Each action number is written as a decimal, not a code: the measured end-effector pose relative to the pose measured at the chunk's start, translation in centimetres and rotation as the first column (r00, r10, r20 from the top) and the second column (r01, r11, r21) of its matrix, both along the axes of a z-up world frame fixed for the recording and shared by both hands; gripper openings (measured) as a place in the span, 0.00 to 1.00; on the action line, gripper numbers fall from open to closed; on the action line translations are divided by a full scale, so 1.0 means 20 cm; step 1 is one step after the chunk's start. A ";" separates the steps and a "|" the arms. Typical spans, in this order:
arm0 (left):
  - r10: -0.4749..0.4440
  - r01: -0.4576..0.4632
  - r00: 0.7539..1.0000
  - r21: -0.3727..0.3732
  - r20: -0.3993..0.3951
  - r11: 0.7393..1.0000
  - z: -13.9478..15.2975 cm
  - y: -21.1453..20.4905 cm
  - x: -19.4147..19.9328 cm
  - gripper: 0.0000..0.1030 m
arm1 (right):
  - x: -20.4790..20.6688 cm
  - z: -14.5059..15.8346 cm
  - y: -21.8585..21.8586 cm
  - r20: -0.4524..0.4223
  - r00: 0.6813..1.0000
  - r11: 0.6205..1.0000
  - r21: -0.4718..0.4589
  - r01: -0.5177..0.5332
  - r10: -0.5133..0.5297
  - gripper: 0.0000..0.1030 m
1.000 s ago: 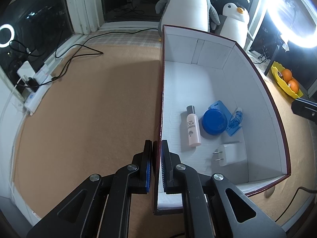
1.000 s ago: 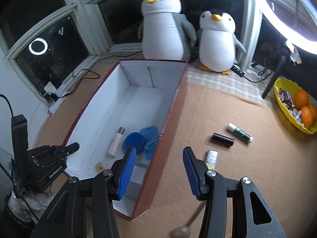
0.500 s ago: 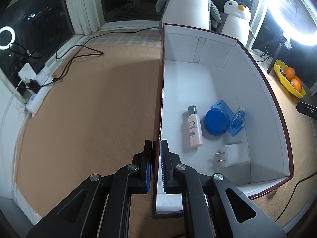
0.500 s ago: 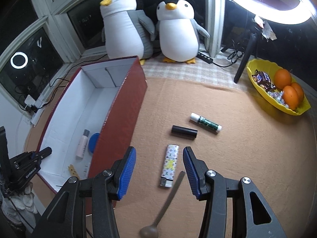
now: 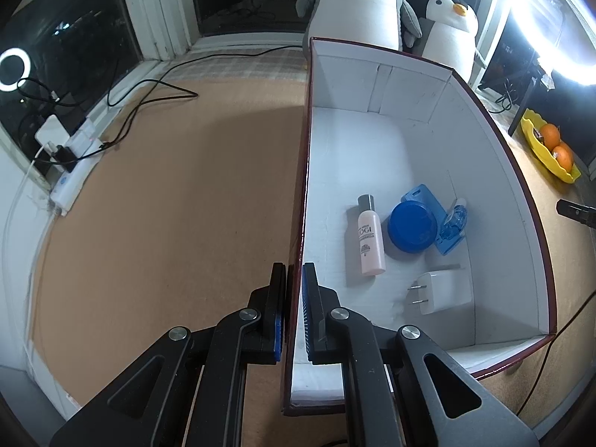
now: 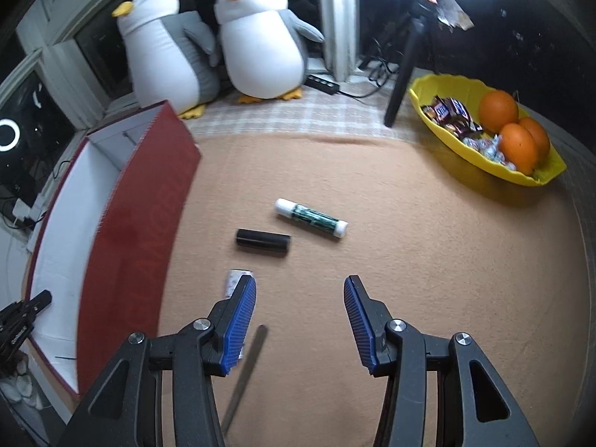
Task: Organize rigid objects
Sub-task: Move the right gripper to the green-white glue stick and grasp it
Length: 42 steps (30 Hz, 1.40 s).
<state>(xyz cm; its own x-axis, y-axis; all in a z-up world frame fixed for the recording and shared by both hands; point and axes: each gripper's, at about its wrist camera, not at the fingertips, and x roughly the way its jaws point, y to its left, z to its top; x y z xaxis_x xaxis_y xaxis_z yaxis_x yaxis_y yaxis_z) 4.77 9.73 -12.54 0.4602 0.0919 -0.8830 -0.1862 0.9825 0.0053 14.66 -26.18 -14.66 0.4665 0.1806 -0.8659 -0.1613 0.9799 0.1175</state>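
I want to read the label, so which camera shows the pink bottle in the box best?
The left wrist view: the pink bottle lies in plain sight on the floor of the box. In the right wrist view the box's red wall hides it.

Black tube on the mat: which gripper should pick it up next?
Right. The right gripper is open and empty over the mat, facing the black tube. The left gripper is clamped on the box wall.

- Your box [image 5: 495, 171] is dark red outside, white inside.
- In it you have a pale pink bottle [image 5: 369, 240], a blue lid [image 5: 411, 226] and a white charger [image 5: 441, 292].
- On your tan mat [image 6: 409, 242] lie a black tube [image 6: 262, 240] and a green-and-white stick [image 6: 312, 218].
- Your gripper pads [image 6: 238, 326] are blue.
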 end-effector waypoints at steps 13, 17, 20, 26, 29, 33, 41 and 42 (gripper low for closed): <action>0.015 -0.014 0.999 0.018 -0.029 1.000 -0.02 -0.01 0.01 0.07 | 0.22 -0.14 -0.04 -0.032 0.999 0.995 -0.083 -0.047 0.044 0.44; 0.023 -0.022 0.999 0.022 -0.038 1.000 -0.02 -0.01 0.02 0.07 | 0.30 -0.19 -0.02 -0.043 0.996 0.990 -0.111 -0.083 0.079 0.44; 0.030 -0.029 0.999 0.024 -0.042 0.999 -0.02 -0.01 0.02 0.07 | 0.33 -0.22 0.01 -0.046 0.993 0.984 -0.136 -0.117 0.111 0.44; 0.038 -0.037 0.998 0.031 -0.049 0.999 -0.02 -0.01 0.03 0.07 | 0.37 -0.28 0.06 -0.055 0.984 0.972 -0.153 -0.177 0.171 0.44; 0.043 -0.042 0.998 0.032 -0.053 0.999 -0.03 -0.01 0.03 0.07 | 0.39 -0.31 0.10 -0.061 0.978 0.963 -0.175 -0.207 0.199 0.44; 0.047 -0.045 0.997 0.032 -0.055 0.998 -0.03 -0.01 0.03 0.07 | 0.41 -0.33 0.15 -0.070 0.975 0.958 -0.185 -0.220 0.211 0.44; 0.052 -0.051 0.997 0.030 -0.057 0.998 -0.03 -0.01 0.03 0.07 | 0.42 -0.32 0.20 -0.080 0.973 0.961 -0.155 -0.229 0.218 0.23; 0.053 -0.051 0.997 0.029 -0.057 0.998 -0.03 -0.01 0.03 0.07 | 0.41 -0.32 0.20 -0.080 0.972 0.961 -0.156 -0.229 0.219 0.20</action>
<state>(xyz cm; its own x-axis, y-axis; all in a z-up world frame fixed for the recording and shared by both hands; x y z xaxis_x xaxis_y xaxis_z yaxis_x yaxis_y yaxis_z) 5.31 9.61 -13.16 0.4029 0.1391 -0.9046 -0.2355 0.9709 0.0444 22.91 -22.12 -21.10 0.3752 0.1281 -0.9180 -0.3761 0.9262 -0.0245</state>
